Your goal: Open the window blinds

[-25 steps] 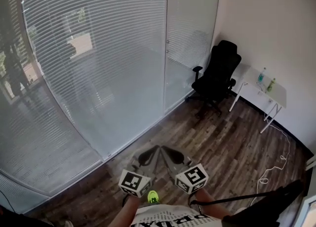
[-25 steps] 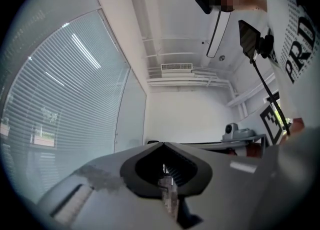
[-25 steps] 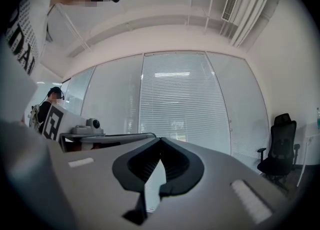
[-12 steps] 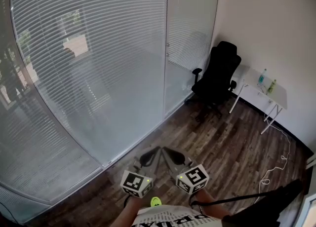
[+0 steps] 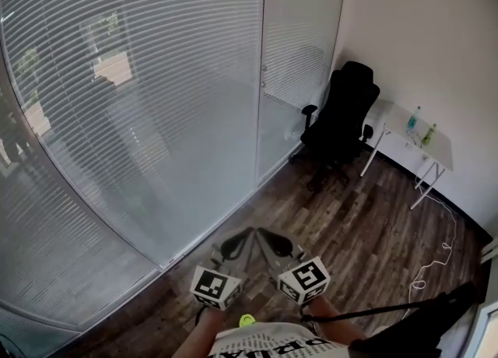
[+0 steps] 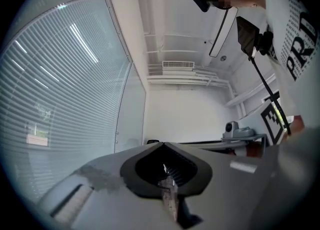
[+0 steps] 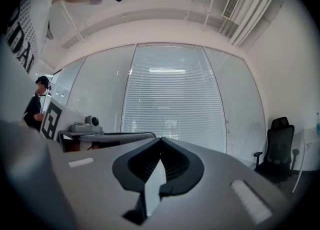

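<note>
White slatted window blinds (image 5: 140,100) hang shut behind a glass wall across the left and middle of the head view. The left gripper view shows the blinds (image 6: 60,89) at its left, and the right gripper view has the blinds (image 7: 172,94) straight ahead. Low in the head view my left gripper (image 5: 243,238) and right gripper (image 5: 263,236) are held side by side, tips leaning toward each other, well short of the glass. Each is shut with nothing between its jaws; the tips of the left gripper (image 6: 162,145) and right gripper (image 7: 160,139) meet.
A black office chair (image 5: 342,119) stands in the right corner beside a small white table (image 5: 416,137) with two bottles. A white cable (image 5: 437,251) trails over the wood floor (image 5: 342,224). A person (image 7: 37,105) stands beyond the glass at left.
The head view has moved nearer the glass wall, with the blinds sliding left and filling more of the frame. Both grippers stay shut and low in the middle.
</note>
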